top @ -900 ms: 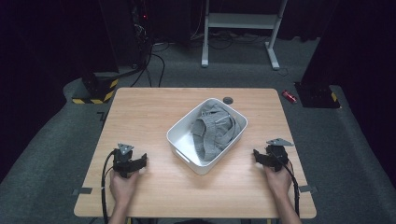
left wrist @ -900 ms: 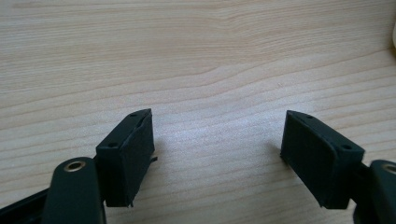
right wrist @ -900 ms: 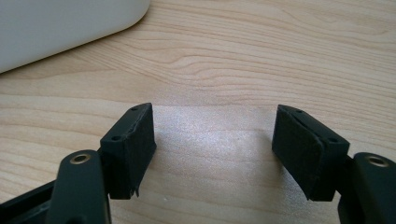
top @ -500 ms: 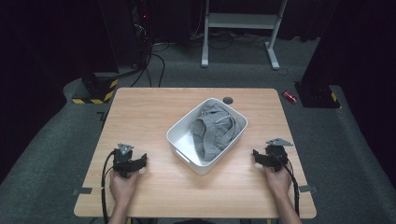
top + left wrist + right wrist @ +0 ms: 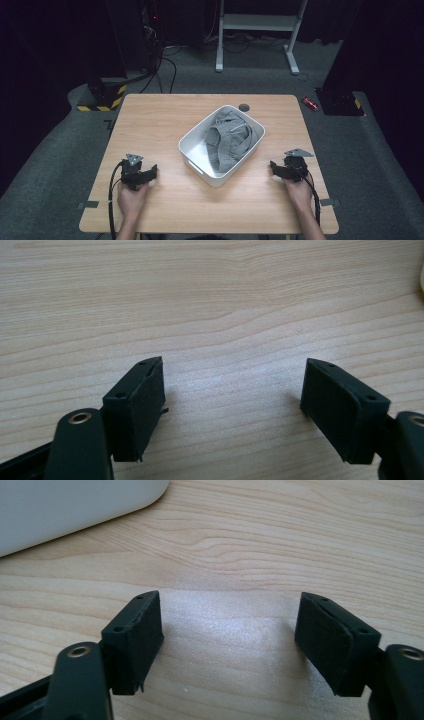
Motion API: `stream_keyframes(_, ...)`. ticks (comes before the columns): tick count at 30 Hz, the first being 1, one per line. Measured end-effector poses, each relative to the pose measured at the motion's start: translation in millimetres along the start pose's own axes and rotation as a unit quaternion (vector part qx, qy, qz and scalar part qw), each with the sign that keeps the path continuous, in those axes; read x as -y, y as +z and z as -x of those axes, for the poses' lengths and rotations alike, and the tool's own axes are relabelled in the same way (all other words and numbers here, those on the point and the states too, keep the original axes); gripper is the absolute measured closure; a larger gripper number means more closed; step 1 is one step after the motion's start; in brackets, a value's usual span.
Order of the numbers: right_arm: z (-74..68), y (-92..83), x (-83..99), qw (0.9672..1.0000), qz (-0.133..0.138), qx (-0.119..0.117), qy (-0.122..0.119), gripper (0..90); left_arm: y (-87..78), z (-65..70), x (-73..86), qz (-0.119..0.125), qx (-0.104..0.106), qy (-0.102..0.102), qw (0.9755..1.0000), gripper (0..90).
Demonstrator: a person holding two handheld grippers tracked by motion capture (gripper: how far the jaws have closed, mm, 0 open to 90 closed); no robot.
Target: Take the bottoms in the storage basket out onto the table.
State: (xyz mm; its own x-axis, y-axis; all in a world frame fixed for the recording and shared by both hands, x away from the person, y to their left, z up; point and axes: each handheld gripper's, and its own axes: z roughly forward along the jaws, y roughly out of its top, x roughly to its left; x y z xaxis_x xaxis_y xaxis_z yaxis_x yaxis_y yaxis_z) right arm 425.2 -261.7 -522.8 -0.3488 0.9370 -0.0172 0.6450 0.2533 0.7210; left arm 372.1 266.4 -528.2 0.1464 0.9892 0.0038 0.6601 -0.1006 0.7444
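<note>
No change noted against the two earlier frames: left gripper (image 5: 150,172) and right gripper (image 5: 274,167) parked at same spots on table (image 5: 150,120), at 8 and 4 o'clock of bin (image 5: 196,162), well apart from it. Judged accordingly: work not yet begun, reach for garment pending. Jaws of both standing wide apart, empty, only bare wood between them in each gripper view; corner of bin wall (image 5: 60,505) at 11 o'clock in right gripper view. Bin white, rectangular, set at table centre, turned diagonally. Garment (image 5: 229,141) grey, crumpled, lying inside bin, bunched toward far end, with seams or a band visible at top; near end of bin floor bare. Small dark disc (image 5: 244,107) on table just beyond bin at 12 o'clock.
</note>
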Motion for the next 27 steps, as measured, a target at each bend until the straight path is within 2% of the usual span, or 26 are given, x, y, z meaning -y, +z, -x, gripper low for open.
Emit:
stream_keyframes(21,-0.6,-4.7,3.5,0.9999,-0.003,-0.014,0.001,23.0,0.0,-0.4,-0.1,0.000,0.001,-0.001,1.0000,26.3)
stream_keyframes(27,-0.5,-10.8,3.6,0.9996,0.013,-0.026,0.001,22.9,0.1,-0.3,-0.1,0.001,0.000,-0.001,1.0000,26.3)
